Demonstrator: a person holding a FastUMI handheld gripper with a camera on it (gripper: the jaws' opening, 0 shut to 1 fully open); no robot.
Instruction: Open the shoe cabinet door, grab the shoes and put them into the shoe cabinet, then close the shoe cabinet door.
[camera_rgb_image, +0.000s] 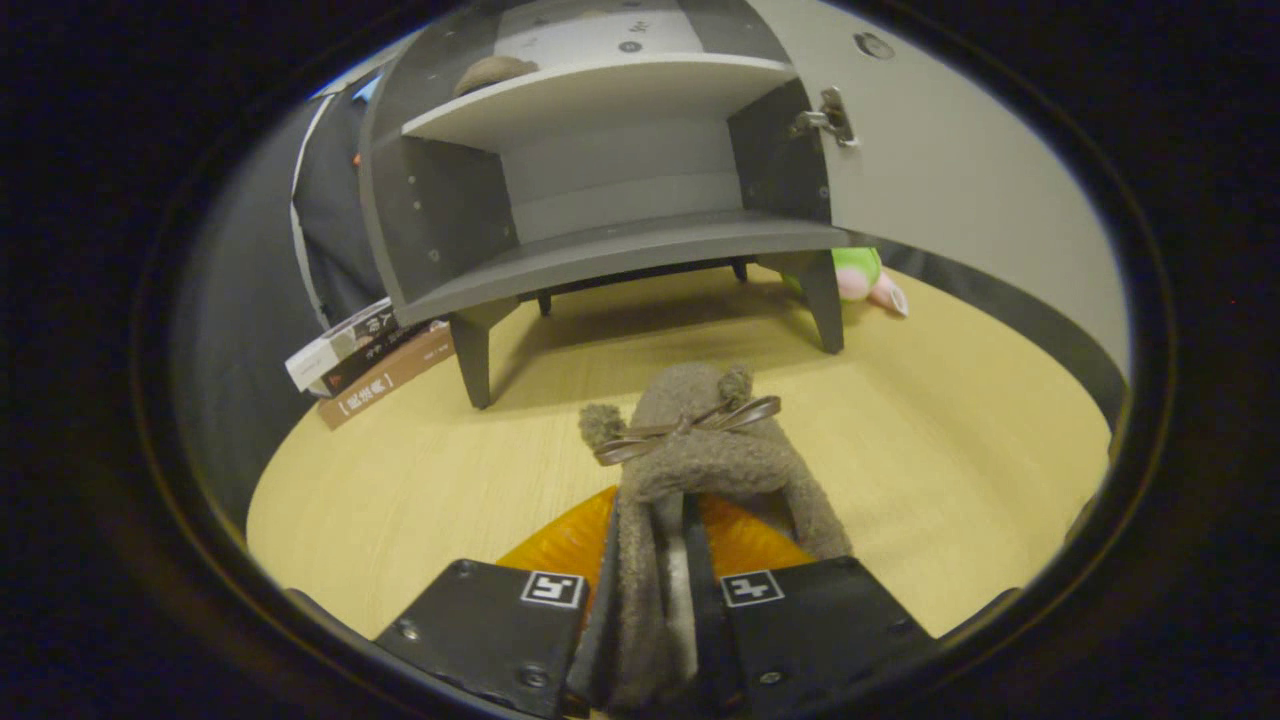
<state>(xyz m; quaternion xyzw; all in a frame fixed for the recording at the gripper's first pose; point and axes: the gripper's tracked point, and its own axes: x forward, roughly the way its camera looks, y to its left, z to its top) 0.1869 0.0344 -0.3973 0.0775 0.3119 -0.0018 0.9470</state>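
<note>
Books (370, 362) lie at the left of the yellow wooden table (420, 500); the shoe cabinet (600, 200) stands beyond with its door (940, 170) swung open, a plush toy (868, 278) behind its right leg. The gripper (655, 610) is clenched on the fuzzy shoe (700, 450), pinching only its side wall. Risk: the soft wall may slip free, or the toe may strike the lower shelf edge.

I count two fuzzy shoes: one (700, 450) in my tongs (650, 590), one (495, 72) on the cabinet (600, 250) shelf. I see three books (370, 365) and one soft toy (865, 275).
</note>
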